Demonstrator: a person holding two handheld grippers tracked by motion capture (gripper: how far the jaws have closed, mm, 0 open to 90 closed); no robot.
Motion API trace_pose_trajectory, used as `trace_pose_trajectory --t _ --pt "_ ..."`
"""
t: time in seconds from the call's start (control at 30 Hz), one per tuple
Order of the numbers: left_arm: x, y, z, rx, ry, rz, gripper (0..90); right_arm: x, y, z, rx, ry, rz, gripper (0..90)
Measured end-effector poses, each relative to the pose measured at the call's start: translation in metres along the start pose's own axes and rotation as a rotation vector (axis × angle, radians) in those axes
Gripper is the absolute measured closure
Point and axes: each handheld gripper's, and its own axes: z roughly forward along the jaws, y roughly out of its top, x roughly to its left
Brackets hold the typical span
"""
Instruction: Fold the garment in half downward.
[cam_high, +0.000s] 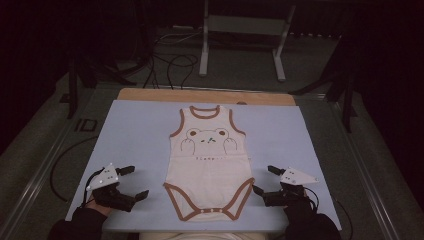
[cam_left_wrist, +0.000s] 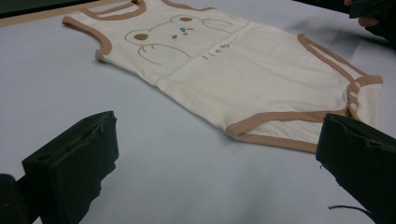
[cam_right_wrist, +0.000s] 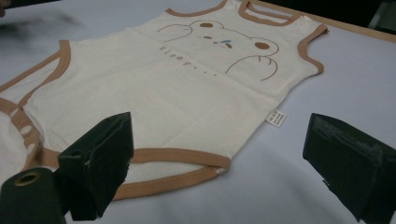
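Claws, left (cam_high: 134, 182) and right (cam_high: 264, 180), both spread and ungrasping, flanking a cream bodysuit (cam_high: 208, 165) flat on the bench (cam_high: 135, 130).

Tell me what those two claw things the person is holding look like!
Both are black. The left gripper and the right gripper each have two chunky black jaws, a grey three-cornered plate with small dots on top, and a thin black cable trailing behind. The person wears dark sleeves.
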Motion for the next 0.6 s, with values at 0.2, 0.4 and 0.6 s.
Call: trace_pose_trajectory --t 0.2,0.4,0.6 --pt "0.0004 -0.0003 0.0006 0.011 -0.001 -0.002 0.1 -0.0002 0.0004 0.0013 0.018 0.029 0.013 8.7" --pt "-0.0003 -0.0002 0.0029 0.031 -0.009 0.008 0.1 0.0019 0.0001 0.004 0.039 0.035 -0.018 8.7" --pt "-0.002 0.0003 0.0043 0.043 -0.011 0.022 0.1 0.0042 0.0016 0.0037 0.038 0.033 -0.016 8.7"
